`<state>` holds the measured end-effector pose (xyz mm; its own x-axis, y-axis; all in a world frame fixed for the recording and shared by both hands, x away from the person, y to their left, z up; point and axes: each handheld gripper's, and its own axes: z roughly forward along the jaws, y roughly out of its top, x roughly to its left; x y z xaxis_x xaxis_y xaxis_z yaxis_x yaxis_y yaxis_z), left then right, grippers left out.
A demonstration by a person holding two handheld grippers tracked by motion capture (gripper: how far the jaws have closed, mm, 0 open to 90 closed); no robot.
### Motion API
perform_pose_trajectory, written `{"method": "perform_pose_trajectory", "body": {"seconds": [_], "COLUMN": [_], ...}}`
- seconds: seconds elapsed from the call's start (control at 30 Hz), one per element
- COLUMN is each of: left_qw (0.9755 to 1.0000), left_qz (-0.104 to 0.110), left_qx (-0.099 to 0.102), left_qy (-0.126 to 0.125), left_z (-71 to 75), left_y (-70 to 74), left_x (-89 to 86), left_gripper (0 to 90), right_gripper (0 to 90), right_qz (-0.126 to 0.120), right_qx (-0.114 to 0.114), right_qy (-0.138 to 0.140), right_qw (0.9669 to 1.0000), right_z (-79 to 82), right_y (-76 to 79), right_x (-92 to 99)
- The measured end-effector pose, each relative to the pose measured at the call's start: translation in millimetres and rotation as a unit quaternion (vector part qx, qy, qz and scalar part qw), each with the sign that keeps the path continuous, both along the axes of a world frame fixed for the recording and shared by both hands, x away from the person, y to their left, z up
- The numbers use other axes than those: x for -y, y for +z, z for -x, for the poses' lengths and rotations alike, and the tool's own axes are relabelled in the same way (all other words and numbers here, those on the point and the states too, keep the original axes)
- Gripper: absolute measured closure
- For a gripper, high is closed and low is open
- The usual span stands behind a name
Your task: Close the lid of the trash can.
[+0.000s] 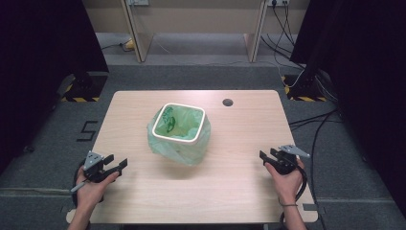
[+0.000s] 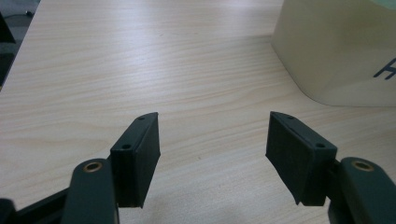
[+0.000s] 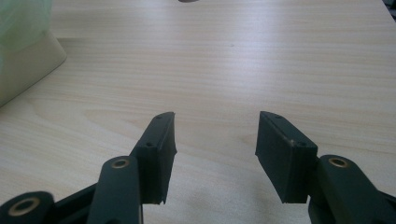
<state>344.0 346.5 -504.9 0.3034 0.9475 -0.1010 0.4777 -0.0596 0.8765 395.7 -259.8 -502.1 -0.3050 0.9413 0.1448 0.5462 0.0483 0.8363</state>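
Two grippers rest low over the tabletop [image 1: 239, 182], one at each near corner, and both stand released with nothing between the jaws. The left gripper [image 1: 116, 166] points toward the middle of the tabletop, and in its own view the cream wall of the bin [image 2: 336, 51] sits ahead and to its right, well apart from the pads. The right gripper [image 1: 268, 156] faces inward too; in its view the bin corner [image 3: 28, 65] and a fold of the green bag [image 3: 23, 18] lie ahead and to its left.

From the high view the bin [image 1: 178, 135] stands upright between the two grippers, farther from the person than either, and the bag [image 1: 184, 152] lines it, folded over the rim and hanging loose down the outside walls.

The step in hand looks like an approach to the bag from both sides. To do it well, each gripper would best travel inward and forward at rim height, jaws kept wide, and pinch only the thin film at the overhang rather than the hard rim. Closing on plastic alone, at opposite edges, should let the bag lift or stretch evenly; a lopsided pull may tip the light bin or tear the film.
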Motion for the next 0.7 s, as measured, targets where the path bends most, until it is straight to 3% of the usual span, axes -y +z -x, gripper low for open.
{"method": "perform_pose_trajectory", "body": {"seconds": [0.27, 0.7], "left_qw": [0.9999, 0.9995], "left_qz": [-0.009, -0.016], "left_qx": [0.01, 0.022], "left_qy": [-0.006, -0.015], "left_z": [1.2, 0.9], "left_y": [-3.0, -4.0], "left_x": [3.8, 6.2], "left_gripper": [34.1, 33.2], "right_gripper": [47.2, 46.1], "right_qz": [0.006, 0.009], "right_qx": [-0.004, 0.012], "right_qy": [0.004, -0.001], "right_qw": [1.0, 0.9999], "right_z": [3.5, 5.9], "right_y": [-2.9, -1.9], "right_x": [-2.7, -0.4]}}
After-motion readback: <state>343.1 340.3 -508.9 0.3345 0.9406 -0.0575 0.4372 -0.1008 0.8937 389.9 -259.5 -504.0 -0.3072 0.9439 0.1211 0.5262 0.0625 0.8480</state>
